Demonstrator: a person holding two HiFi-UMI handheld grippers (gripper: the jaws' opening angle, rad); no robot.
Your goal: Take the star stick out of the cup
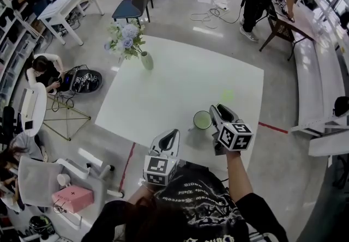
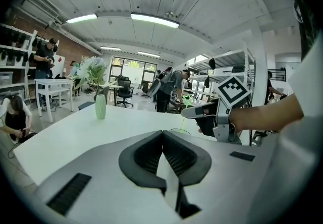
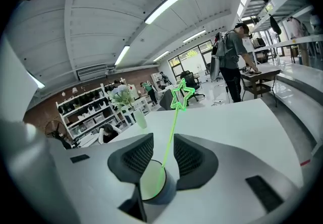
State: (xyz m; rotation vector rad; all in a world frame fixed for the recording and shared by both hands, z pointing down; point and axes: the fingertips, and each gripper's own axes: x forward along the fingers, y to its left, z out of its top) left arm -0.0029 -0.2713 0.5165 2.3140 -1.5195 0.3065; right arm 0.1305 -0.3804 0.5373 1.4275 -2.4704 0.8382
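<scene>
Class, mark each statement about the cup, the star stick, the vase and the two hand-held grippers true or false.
1. The star stick stands in the cup. True.
2. The right hand-held gripper is clamped on the stick. False: its jaws stand apart, one on either side of it.
3. The vase lies tipped over. False: it stands upright on the table.
4. The left hand-held gripper holds nothing. True.

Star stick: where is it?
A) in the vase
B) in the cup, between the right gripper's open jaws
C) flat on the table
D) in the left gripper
B: the star stick rises from the cup between the right gripper's parted jaws, untouched.
</scene>
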